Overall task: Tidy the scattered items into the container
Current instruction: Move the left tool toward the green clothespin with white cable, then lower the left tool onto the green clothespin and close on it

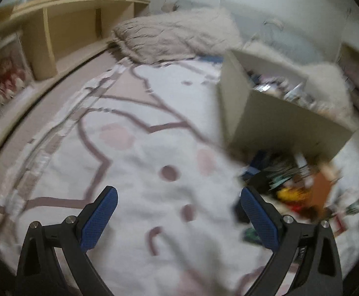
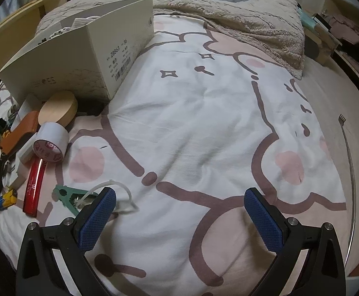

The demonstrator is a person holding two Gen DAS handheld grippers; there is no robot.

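A beige cardboard box [image 2: 85,56] stands on the bed at upper left in the right wrist view, with items inside; it also shows in the left wrist view [image 1: 285,120], blurred. Scattered items lie in front of it: a round wooden lid [image 2: 58,108], a tape roll [image 2: 50,143], an orange case [image 2: 19,133], a red tube [image 2: 34,187], a green clip [image 2: 71,197], a white zip tie [image 2: 122,192] and a small battery [image 2: 8,197]. My right gripper [image 2: 179,209] is open and empty, right of the pile. My left gripper [image 1: 179,212] is open and empty, left of the blurred pile [image 1: 292,185].
The bed has a white and pink cartoon sheet [image 2: 204,128]. A fluffy beige blanket [image 2: 253,24] lies at the far end. A wooden shelf [image 1: 63,29] runs along the left side. A thin metal back-scratcher [image 2: 349,162] lies at the right.
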